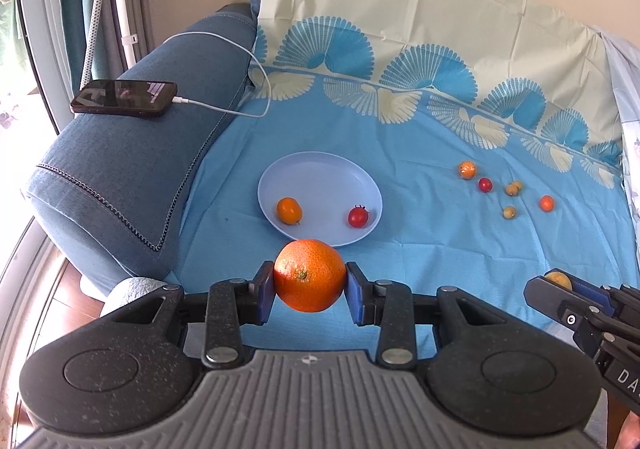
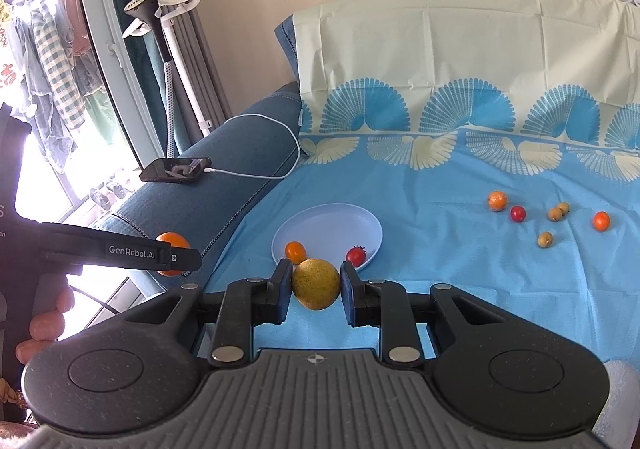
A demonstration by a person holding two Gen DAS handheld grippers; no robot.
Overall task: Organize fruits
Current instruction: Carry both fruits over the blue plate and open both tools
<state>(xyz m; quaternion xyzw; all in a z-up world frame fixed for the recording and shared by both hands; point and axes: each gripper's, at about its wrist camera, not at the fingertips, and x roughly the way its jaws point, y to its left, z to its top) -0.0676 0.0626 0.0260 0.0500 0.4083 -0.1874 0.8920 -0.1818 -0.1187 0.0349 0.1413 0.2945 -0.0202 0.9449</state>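
The left tool (image 1: pixel 310 276) clamps an orange (image 1: pixel 309 275); the right tool (image 2: pixel 316 284) clamps a yellow fruit (image 2: pixel 316 283). The plate (image 1: pixel 320 173) lies just ahead, so each should lower gently before releasing.

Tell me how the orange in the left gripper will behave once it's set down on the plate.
The orange looks round with no flat side, so it will probably roll toward the low middle of the shallow plate. It may bump the small orange fruit or the red tomato. Its pebbled peel likely grips the left gripper pads well.
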